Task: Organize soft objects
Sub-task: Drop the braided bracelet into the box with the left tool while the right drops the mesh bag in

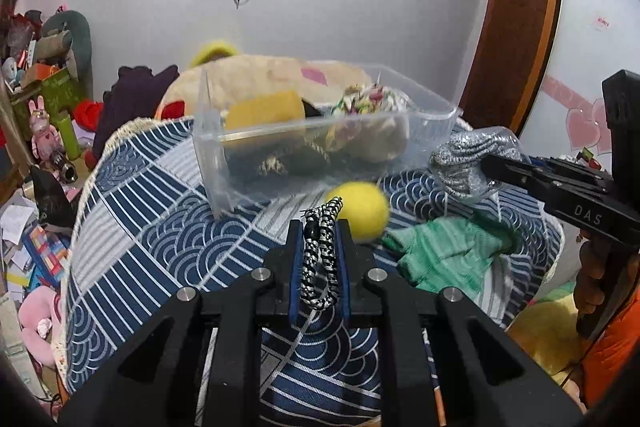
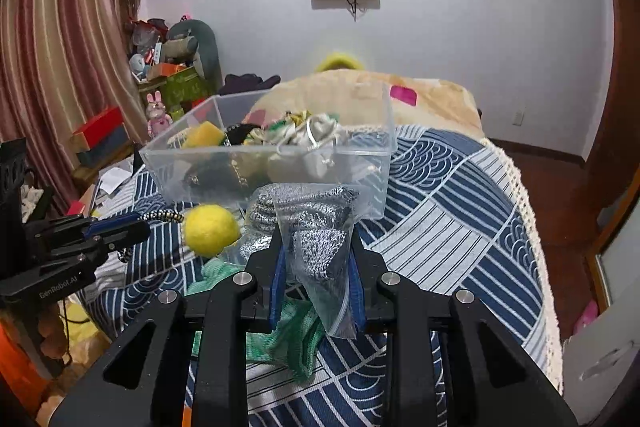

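My left gripper is shut on a black-and-white braided cord, held above the blue patterned cloth. It also shows in the right wrist view with the cord. My right gripper is shut on a clear bag of grey knit fabric; it shows in the left wrist view with the bag. A yellow felt ball lies in front of the clear plastic bin, which holds soft items.
A green knit cloth lies on the blue wave-pattern cloth. A beige plush pillow lies behind the bin. Cluttered toys and boxes stand at the left. A wooden door is at the right.
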`<action>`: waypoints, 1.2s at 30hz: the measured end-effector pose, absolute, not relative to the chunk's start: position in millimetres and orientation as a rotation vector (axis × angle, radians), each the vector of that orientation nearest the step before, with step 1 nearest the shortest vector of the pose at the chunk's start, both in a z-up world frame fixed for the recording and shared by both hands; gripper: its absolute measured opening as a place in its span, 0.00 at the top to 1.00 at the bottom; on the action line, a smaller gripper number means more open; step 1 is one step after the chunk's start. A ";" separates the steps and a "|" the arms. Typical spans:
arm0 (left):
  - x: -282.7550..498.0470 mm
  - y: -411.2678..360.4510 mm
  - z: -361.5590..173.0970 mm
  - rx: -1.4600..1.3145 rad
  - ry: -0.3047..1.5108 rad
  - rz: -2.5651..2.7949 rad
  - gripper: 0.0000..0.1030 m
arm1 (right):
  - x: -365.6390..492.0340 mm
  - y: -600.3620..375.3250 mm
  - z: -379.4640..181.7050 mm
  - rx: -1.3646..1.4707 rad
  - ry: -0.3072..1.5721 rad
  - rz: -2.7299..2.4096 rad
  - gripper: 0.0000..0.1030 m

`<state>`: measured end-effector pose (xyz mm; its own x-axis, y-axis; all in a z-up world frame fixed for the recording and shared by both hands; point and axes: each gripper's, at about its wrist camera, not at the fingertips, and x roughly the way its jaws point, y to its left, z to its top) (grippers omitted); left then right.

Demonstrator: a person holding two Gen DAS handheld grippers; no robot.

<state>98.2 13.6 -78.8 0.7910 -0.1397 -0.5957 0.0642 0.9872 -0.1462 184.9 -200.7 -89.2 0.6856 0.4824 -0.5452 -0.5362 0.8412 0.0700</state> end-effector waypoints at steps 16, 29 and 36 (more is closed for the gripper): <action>106.1 27.8 -23.5 -0.081 0.525 -0.044 0.86 | 186.6 -195.0 -36.7 -0.100 0.432 0.568 0.77; 147.7 49.3 -11.4 -0.086 0.512 0.042 0.86 | 205.2 -154.6 -15.3 -0.132 0.379 0.594 0.77; 171.4 65.9 -3.7 -0.131 0.498 0.036 0.86 | 227.8 -133.3 -27.4 -0.146 0.437 0.608 0.77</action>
